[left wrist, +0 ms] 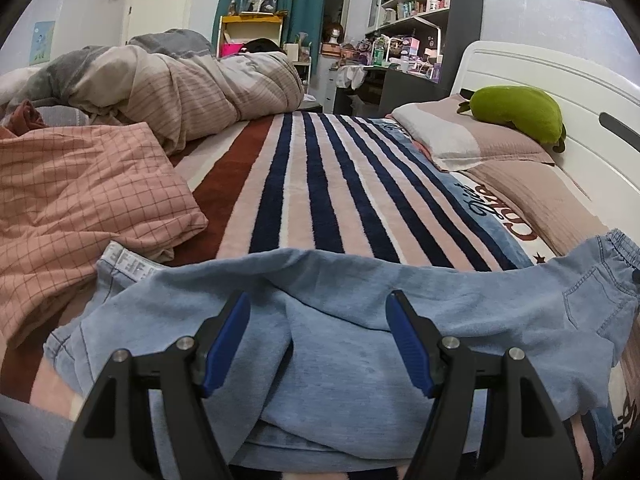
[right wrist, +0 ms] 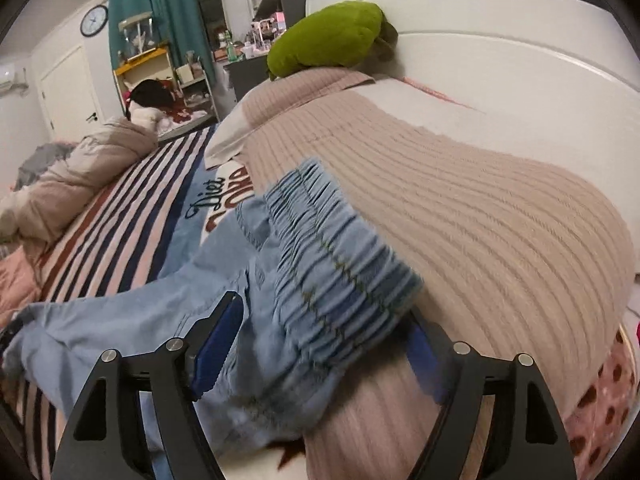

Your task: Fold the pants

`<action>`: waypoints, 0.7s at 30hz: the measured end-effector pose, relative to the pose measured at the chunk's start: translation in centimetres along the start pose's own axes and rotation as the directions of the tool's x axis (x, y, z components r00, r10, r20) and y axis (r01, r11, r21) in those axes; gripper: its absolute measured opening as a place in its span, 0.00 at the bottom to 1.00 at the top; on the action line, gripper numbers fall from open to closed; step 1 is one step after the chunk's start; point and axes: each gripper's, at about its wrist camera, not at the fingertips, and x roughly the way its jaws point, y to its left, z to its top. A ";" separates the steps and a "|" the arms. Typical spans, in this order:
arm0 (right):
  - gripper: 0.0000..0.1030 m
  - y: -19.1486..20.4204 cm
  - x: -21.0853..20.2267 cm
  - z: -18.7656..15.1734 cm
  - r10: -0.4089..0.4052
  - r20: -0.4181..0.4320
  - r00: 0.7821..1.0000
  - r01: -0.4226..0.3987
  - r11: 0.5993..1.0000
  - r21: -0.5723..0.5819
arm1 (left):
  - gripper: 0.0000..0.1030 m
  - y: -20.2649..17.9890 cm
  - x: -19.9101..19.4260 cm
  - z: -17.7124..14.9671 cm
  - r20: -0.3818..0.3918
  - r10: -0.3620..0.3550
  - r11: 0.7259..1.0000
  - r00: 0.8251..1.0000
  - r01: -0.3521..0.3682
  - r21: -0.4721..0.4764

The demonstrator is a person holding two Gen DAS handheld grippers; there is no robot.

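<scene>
Both sets of fingers apart and gripping nothing, pants (left wrist: 340,332) lying on bed (left wrist: 320,184) beneath left gripper (left wrist: 318,300), elastic waistband (right wrist: 340,264) between right gripper (right wrist: 320,308) fingers: close squarely on waistband before folding.

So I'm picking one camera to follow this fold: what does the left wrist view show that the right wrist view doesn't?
Only the left wrist view shows the pink checked pillow, the pants' white printed hem band and a rear pocket.

Only the right wrist view shows the gathered elastic waistband close up, lying between the open right gripper fingers.

Both show the light blue pants, the striped blanket, the green plush toy and the white headboard.
</scene>
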 end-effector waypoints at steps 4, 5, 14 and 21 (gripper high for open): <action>0.30 0.5 -0.3 0.0 -0.035 0.049 0.998 0.039 0.996 -0.084 | 0.65 0.2 -1.7 0.5 0.038 0.012 1.000 0.999 -0.012 -0.010; 0.29 0.6 -0.7 -0.1 -0.030 0.058 0.998 0.036 0.994 -0.102 | 0.65 0.4 -2.6 0.7 0.055 0.009 1.000 0.998 -0.007 -0.029; 0.23 -1.1 -2.7 0.0 0.019 0.097 0.995 -0.012 0.998 -0.064 | 0.71 2.8 -6.8 -4.5 -0.073 -0.061 0.981 0.995 0.047 -0.189; 0.21 -1.4 -6.0 0.6 -0.020 0.171 0.985 0.032 0.997 -0.065 | 0.72 2.3 -4.0 -8.1 -0.237 -0.200 0.954 0.951 0.134 -0.269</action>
